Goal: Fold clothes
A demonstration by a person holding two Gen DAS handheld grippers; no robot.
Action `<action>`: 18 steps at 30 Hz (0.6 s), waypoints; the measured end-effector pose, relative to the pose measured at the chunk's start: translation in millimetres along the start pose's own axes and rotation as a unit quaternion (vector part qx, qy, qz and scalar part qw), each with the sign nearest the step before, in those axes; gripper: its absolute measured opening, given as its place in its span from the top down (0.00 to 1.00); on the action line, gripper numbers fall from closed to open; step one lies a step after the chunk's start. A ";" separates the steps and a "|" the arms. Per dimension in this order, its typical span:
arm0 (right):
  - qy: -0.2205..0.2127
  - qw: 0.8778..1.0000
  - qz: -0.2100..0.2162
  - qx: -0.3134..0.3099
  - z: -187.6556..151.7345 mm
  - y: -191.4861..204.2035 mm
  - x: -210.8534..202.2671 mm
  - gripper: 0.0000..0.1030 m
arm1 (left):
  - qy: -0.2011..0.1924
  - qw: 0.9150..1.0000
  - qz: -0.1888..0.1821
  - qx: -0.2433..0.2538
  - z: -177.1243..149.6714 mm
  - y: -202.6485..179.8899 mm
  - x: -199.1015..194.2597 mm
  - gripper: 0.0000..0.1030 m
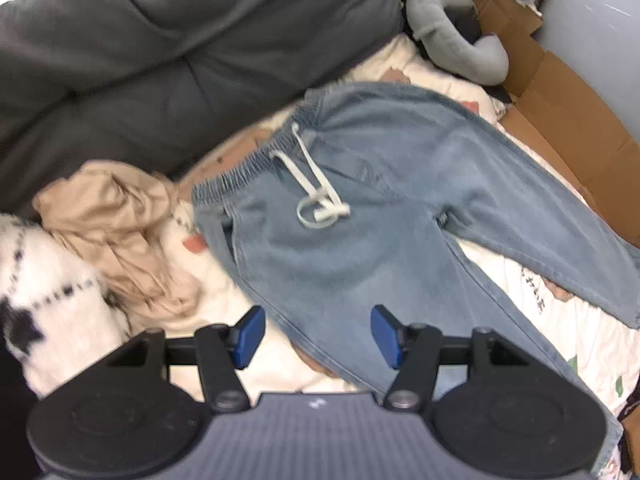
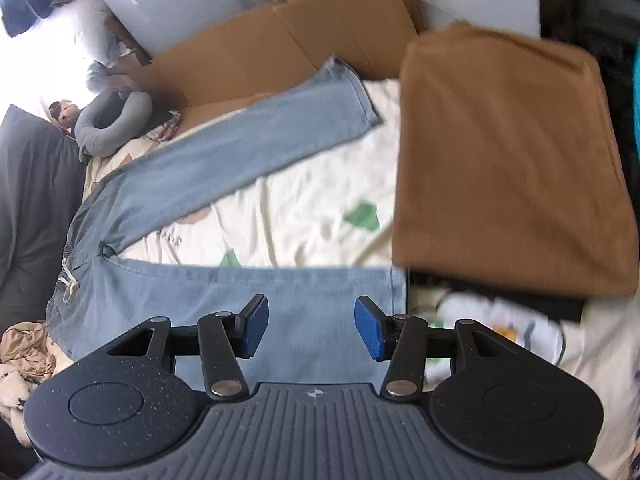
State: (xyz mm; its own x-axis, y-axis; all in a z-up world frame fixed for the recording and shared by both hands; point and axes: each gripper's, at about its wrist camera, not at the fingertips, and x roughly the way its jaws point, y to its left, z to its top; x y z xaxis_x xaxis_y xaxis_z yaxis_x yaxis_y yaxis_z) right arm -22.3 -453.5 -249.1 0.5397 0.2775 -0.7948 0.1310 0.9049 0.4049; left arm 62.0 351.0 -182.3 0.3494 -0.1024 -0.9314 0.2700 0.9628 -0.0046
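Left gripper (image 1: pixel 318 336): spread, empty, above the near leg.
Right gripper (image 2: pixel 312 332): spread, empty, over the near cuff.
Jeans (image 1: pixel 360 216): flat on the bed (image 2: pixel 304 208), legs splayed apart.
Handling: likely soft, floppy, fairly heavy denim; drags rather than slides.
Hold: pinch waistband (image 1: pixel 248 168) and far cuff (image 2: pixel 352 92).
Folded brown garment (image 2: pixel 508 160): beyond the cuffs.

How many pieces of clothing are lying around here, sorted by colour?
Blue: 1, the jeans
Beige: 1, the crumpled garment
Brown: 1, the folded garment
White with black pattern: 1, the fuzzy garment
Total: 4
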 end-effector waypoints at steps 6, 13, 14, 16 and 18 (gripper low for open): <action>0.027 0.998 -0.015 0.045 -39.3 -17.8 13.4 0.45 | 0.014 1.000 -0.016 -0.008 -20.0 1.8 25.6 0.40; 0.056 0.992 -0.019 0.109 -86.1 -44.7 43.2 0.45 | 0.025 0.999 -0.003 -0.024 -47.1 8.5 58.9 0.41; 0.060 0.992 -0.019 0.113 -90.7 -47.5 47.3 0.45 | 0.028 0.999 -0.004 -0.029 -51.3 10.4 63.1 0.41; 0.068 0.990 -0.020 0.120 -99.8 -52.8 55.5 0.43 | 0.033 0.999 -0.003 -0.036 -59.2 13.2 71.8 0.41; 0.071 0.988 -0.027 0.131 -104.5 -59.0 60.6 0.39 | 0.040 0.998 0.000 -0.040 -65.8 14.5 80.2 0.41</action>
State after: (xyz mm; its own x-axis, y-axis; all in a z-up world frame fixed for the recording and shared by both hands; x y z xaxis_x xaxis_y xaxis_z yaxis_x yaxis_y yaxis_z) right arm -84.2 -456.3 -368.4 0.4054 0.2904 -0.8668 0.3775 0.8104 0.4481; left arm 34.9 373.2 -281.1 0.2766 -0.0853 -0.9572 0.1963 0.9801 -0.0306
